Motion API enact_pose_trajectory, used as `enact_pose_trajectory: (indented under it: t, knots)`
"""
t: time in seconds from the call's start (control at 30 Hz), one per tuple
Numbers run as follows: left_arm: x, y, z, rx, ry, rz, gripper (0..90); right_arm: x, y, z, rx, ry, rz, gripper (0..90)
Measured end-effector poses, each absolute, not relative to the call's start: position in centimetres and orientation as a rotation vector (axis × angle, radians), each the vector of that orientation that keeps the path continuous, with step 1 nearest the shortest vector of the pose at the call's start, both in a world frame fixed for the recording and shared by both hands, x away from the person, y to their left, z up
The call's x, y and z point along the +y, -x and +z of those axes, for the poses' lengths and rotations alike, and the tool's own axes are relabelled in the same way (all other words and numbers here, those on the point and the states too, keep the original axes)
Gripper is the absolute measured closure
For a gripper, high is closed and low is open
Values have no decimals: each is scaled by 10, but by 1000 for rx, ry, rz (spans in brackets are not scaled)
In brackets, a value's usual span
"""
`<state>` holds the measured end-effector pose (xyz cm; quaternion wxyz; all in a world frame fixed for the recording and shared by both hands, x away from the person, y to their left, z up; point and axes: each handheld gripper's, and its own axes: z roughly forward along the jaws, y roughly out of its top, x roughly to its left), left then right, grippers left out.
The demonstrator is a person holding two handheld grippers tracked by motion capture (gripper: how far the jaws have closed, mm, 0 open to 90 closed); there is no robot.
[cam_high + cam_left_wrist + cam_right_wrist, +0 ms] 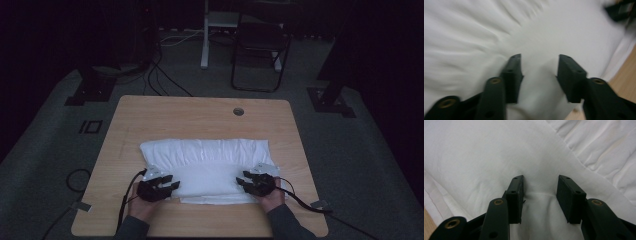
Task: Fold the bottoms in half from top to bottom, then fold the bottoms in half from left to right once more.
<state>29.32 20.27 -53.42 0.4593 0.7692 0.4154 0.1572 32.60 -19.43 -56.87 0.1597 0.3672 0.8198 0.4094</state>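
Folded white cotton cloth (205, 167) lies mid wooden bench (150, 112). Left gripper (170, 186) and right gripper (242, 181) press on its near fold, jaws parted, fabric between but unpinched. Risk: a shallow bite catches one layer and the fold slips open.

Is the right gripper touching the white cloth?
Touching. In the right gripper view, the right gripper has its tips sunk into the white cloth, which puckers between the parted jaws.

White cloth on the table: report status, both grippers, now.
Left gripper and right gripper open, jaws on the white cloth. Cloth folded on the table. Nothing in the way.
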Motion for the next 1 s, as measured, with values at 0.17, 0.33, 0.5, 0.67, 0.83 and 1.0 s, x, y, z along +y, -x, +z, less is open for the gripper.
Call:
enact_pose_trajectory:
  t: [0.17,0.33,0.5,0.67,0.83,1.0]
  knots:
    - [230,-313,-523,1235,-1775,559,289,-194,-326,-569,2341,-1042,1175,562]
    - [245,-331,-550,1404,-1785,515,255,-194,-326,-570,2338,-1041,1178,559]
    - [247,-334,-555,1427,-1787,504,254,-194,-326,-570,2338,-1036,1182,557]
    - [248,-334,-558,1438,-1784,507,253,-194,-326,-570,2341,-1030,1182,555]
    - [248,-329,-550,1389,-1723,437,214,-196,-327,-571,2344,-1033,1201,553]
    - [239,-329,-544,1370,-1708,422,122,-197,-328,-571,2346,-1033,1217,550]
